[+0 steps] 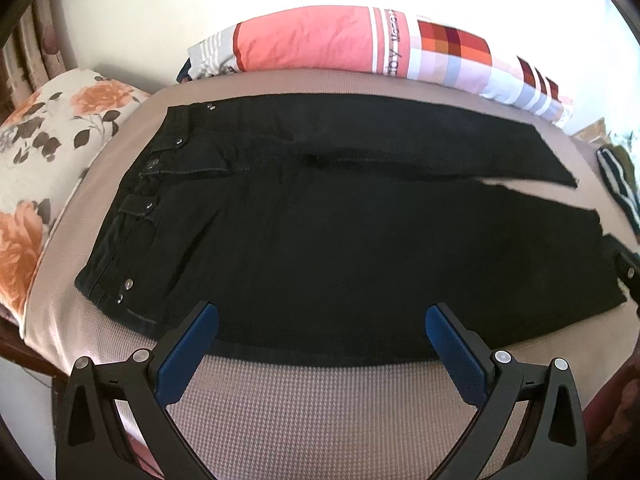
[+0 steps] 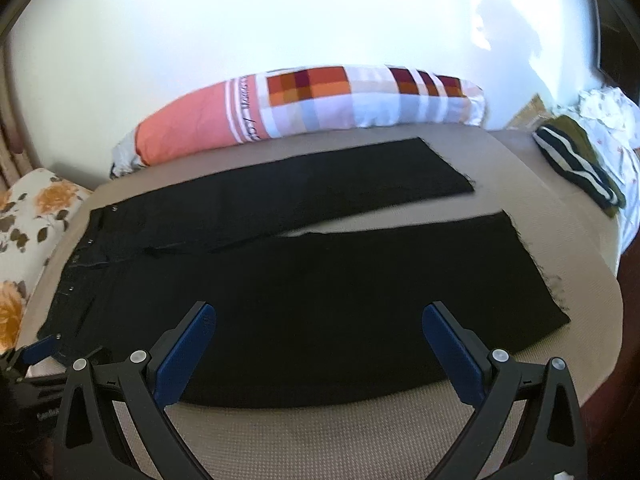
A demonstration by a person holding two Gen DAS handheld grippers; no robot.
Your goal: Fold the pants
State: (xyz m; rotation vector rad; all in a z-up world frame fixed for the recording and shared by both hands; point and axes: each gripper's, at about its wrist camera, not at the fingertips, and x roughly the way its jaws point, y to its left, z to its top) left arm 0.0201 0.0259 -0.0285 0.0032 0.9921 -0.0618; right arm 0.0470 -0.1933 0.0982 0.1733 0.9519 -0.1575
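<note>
Pants (image 1: 340,240), black, lie flat across the bed (image 1: 320,400), waistband toward its left edge, legs running right, long axis crosswise to both tools. Left hand-held gripper (image 1: 322,328), fingers spread and empty, hovers at the near hem by the waist; right hand-held gripper (image 2: 320,328), likewise spread, nearer the cuffs.

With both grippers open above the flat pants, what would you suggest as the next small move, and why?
Probably lower both grippers onto the near edge of the pants. The left gripper and right gripper hover open just over that edge, holding nothing, and both legs lie spread, so folding the near leg over the far leg looks first.
</note>
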